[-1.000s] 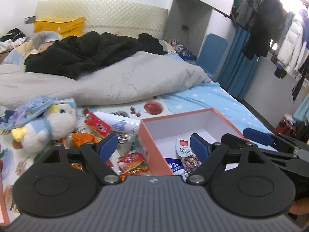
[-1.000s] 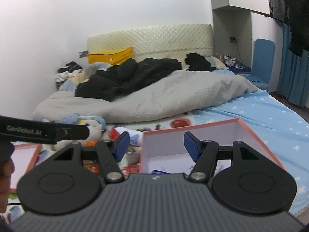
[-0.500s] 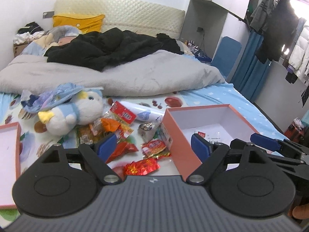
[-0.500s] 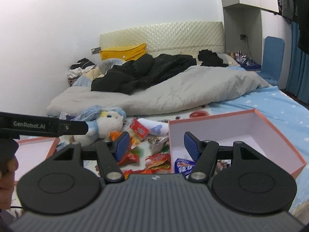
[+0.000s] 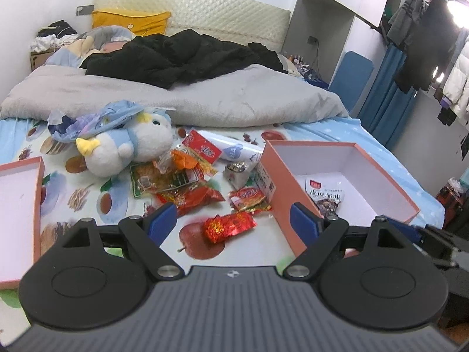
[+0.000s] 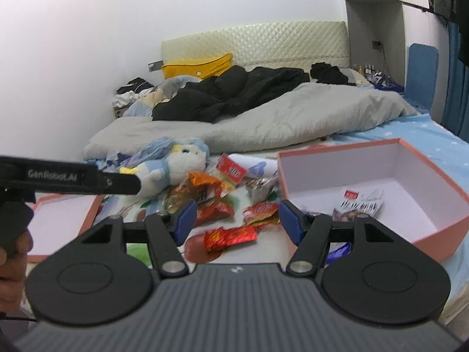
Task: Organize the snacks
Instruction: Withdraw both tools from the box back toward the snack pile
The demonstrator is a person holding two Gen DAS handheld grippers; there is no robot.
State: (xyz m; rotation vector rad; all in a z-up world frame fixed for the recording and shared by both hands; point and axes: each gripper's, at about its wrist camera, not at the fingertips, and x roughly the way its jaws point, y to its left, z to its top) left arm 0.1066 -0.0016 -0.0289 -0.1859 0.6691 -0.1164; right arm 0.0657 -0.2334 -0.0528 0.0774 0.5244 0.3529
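Observation:
Several snack packets lie in a loose heap (image 5: 178, 182) (image 6: 205, 196) on the fruit-print sheet. Nearest to me lies a shiny red packet (image 5: 228, 226) (image 6: 230, 236). An open pink box (image 5: 363, 164) (image 6: 433, 234) stands to the right with a white packet (image 5: 325, 196) (image 6: 362, 201) inside. My left gripper (image 5: 233, 224) is open and empty, hovering just short of the red packet. My right gripper (image 6: 236, 220) is also open and empty above the same packet. The left tool's black bar (image 6: 70, 179) crosses the right wrist view at left.
A plush penguin (image 5: 129, 149) lies beside the heap, with a crumpled blue bag (image 5: 96, 120). The pink box lid (image 5: 20, 205) sits at the left. A grey duvet (image 5: 205, 102) and black clothing (image 5: 181, 58) cover the far bed. A hand (image 6: 11, 252) holds the left tool.
Both grippers have pulled back and to the left of the pink box. The snack heap, plush and lid have come into view. Both sets of jaws stay as wide as before.

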